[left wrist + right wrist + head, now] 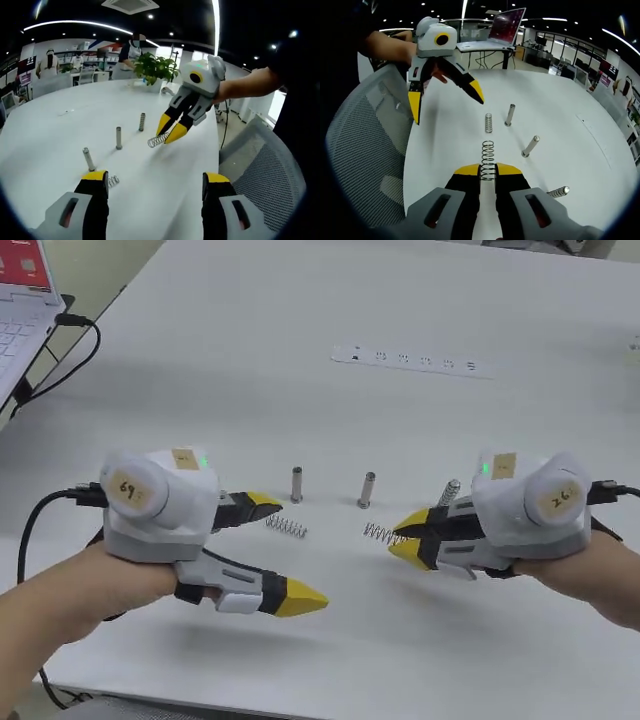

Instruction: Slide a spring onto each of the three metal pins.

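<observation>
Spring, 3 pins, white table, office

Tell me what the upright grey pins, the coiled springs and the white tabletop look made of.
The short grey cylindrical pins look like steel: satin sheen, bright highlights along their sides. The thin coiled wire springs are probably steel too, glinting on each turn. The white tabletop seems smooth matte laminate, perhaps: soft shadows, no sharp reflections.
</observation>
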Demonstrator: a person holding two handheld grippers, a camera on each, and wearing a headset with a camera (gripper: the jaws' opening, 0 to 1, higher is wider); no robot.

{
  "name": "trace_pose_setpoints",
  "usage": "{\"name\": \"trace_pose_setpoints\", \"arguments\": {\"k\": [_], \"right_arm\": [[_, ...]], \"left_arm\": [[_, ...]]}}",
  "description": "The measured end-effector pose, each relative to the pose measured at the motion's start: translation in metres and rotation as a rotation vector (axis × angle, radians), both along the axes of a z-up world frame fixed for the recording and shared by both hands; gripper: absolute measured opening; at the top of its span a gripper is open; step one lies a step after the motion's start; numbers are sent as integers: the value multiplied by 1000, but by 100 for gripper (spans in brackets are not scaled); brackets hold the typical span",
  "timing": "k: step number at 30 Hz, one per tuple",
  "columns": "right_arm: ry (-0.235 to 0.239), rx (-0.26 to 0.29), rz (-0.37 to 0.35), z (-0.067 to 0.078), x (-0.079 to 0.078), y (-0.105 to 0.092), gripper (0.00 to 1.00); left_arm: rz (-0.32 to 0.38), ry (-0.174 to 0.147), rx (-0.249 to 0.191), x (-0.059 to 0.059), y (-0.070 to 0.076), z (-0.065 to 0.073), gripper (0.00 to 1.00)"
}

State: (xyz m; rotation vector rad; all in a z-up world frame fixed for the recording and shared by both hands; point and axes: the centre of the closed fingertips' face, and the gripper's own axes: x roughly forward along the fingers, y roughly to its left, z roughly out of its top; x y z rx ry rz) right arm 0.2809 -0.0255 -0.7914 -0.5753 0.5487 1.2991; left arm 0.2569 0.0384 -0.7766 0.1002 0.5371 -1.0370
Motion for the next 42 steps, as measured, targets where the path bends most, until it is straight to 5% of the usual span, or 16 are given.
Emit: {"name": "trace_pose_setpoints", "arguments": {"k": [18, 24, 34, 42], "right_arm": [[-19, -9, 130, 10, -24, 6, 8], [-25, 0, 141, 14, -27, 8, 8], [-39, -8, 171, 17, -32, 8, 8], [-43, -2, 188, 22, -33, 10, 8]], "left_arm": [[-89, -40, -20, 5, -36, 7, 47], [-110, -29, -32, 3, -44, 8, 34], [-127, -19, -34, 0, -54, 8, 26], [-152, -32, -45, -1, -58, 14, 14]]}}
